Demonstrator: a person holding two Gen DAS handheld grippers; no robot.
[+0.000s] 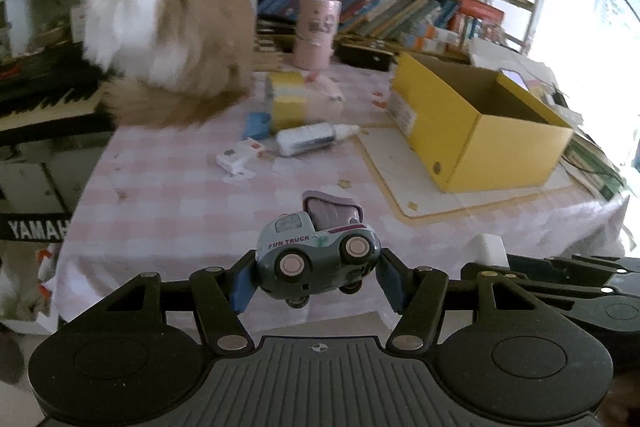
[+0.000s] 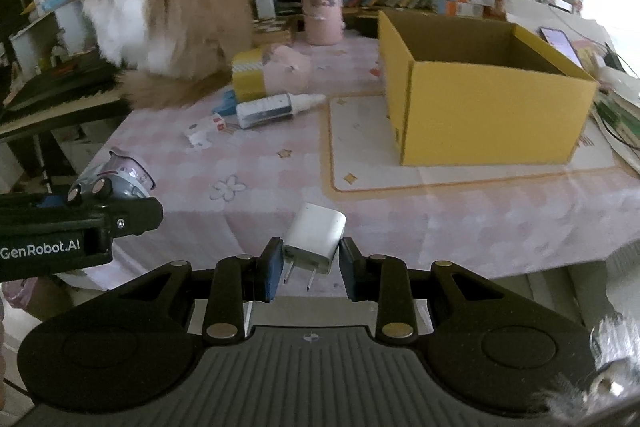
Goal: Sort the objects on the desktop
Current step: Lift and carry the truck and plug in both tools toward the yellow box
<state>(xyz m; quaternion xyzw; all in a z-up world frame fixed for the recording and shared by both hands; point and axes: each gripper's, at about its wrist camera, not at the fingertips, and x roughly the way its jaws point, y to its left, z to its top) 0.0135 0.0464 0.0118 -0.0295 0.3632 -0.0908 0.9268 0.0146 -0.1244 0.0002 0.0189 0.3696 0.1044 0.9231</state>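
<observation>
My left gripper (image 1: 316,287) is shut on a grey toy truck (image 1: 316,255) with a mauve bed, held in the air at the table's near edge. In the right wrist view the same truck (image 2: 120,175) shows at the far left. My right gripper (image 2: 310,269) is shut on a white plug charger (image 2: 314,239), prongs pointing down toward me. An open yellow box (image 1: 480,123) (image 2: 480,99) stands on the right of the table, its inside bare where visible. On the pink cloth lie a white glue bottle (image 2: 272,109), a small white piece (image 2: 200,137) and a blue item (image 2: 226,103).
A fluffy orange and white cat (image 1: 160,27) (image 2: 168,23) sits at the table's back left, beside a keyboard (image 1: 44,99). A pink cylinder (image 2: 322,9) and a yellow tissue pack (image 2: 250,75) stand further back. Bookshelves fill the background. A phone (image 2: 560,45) lies behind the box.
</observation>
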